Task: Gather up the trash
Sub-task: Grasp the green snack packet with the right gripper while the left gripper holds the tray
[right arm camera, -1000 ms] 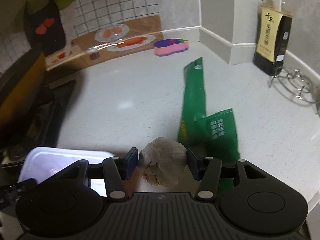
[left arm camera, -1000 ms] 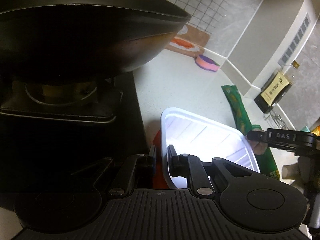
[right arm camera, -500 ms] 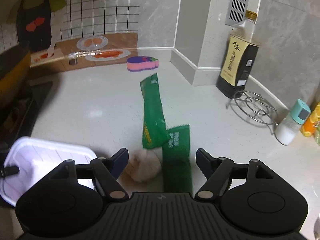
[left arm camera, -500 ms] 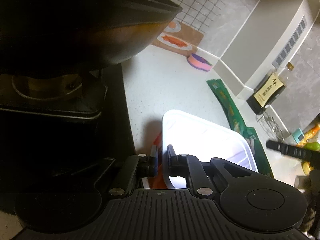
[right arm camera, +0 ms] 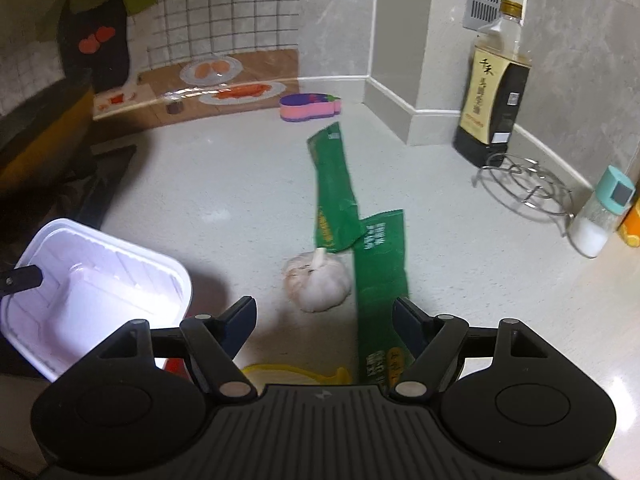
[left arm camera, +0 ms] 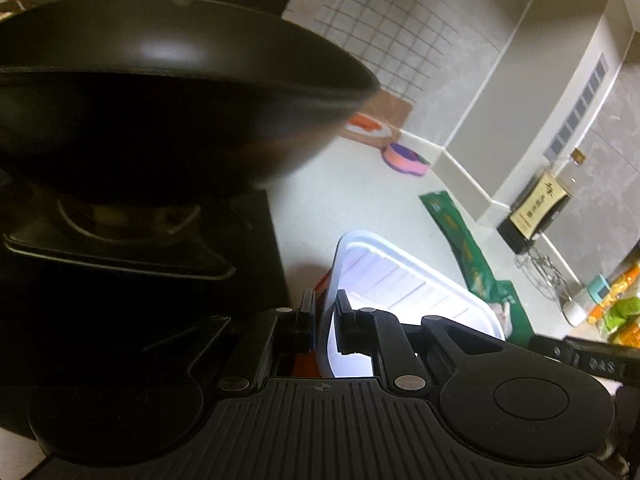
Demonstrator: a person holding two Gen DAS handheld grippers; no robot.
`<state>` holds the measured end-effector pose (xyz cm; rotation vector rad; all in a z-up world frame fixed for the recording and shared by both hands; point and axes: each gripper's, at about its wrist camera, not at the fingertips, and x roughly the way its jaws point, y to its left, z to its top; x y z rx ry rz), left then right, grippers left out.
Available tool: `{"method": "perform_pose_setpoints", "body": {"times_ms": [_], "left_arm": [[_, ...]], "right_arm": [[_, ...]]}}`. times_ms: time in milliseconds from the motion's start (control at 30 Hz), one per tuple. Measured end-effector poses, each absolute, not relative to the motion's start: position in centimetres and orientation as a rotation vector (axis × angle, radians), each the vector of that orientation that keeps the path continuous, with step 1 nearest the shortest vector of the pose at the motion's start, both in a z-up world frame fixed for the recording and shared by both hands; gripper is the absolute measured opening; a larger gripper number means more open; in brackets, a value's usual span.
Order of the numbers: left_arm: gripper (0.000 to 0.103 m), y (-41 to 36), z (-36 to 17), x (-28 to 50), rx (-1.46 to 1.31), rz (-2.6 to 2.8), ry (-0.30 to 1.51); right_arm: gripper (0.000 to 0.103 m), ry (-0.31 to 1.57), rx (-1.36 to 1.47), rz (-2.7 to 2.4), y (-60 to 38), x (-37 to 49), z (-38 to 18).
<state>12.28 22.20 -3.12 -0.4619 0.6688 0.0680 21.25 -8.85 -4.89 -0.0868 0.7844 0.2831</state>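
The left gripper [left arm camera: 324, 322] is clamped on the near wall of the white plastic tray [left arm camera: 404, 280], which serves as the trash container. The grip covers only a thin rim; the tray could flex or slip out if it is tilted or loaded.

The right gripper [right arm camera: 325, 322] is spread wide and holds nothing. Directly ahead of its fingertips lies a garlic bulb [right arm camera: 318, 282], touching the green wrappers [right arm camera: 380, 256] on its right. A closing grasp aimed at a wrapper could catch the bulb instead, or roll it away.

Farther ahead and right stand a soy sauce bottle [right arm camera: 494, 92] and a wire trivet [right arm camera: 524, 188]; a wide sweep could strike them.
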Motion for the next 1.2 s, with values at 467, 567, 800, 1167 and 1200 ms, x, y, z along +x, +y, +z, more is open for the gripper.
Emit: {"method": "perform_pose_setpoints", "body": {"times_ms": [467,567,800,1167,1200], "left_arm": [[0.011,21.8,-3.5,11.8,-0.41,0.073,0.713],[0.011,21.4,-3.9,12.2,-0.409,0.057,0.734],[0.011,20.3,-4.9,13.2,-0.393,0.039,0.793],[0.012,20.0,-6.0,13.5,-0.466,-0.029,0.777],[0.012,20.1,-6.0,13.4,-0.472,-0.031,0.768]], "right_arm": [[0.081,0.79,-0.231,0.368,-6.2,17.2,-7.8],[0.081,0.733,-0.165,0.313,-7.8,17.9,-6.2],[0.081,0.82,-0.09,0.143,-11.0,21.4,-7.5],[0.032,0.947,-0.03,0.111,-13.1,24.4,-9.3],[0.028,0.952,-0.035,0.116,-13.0,24.5,-9.2]]}}
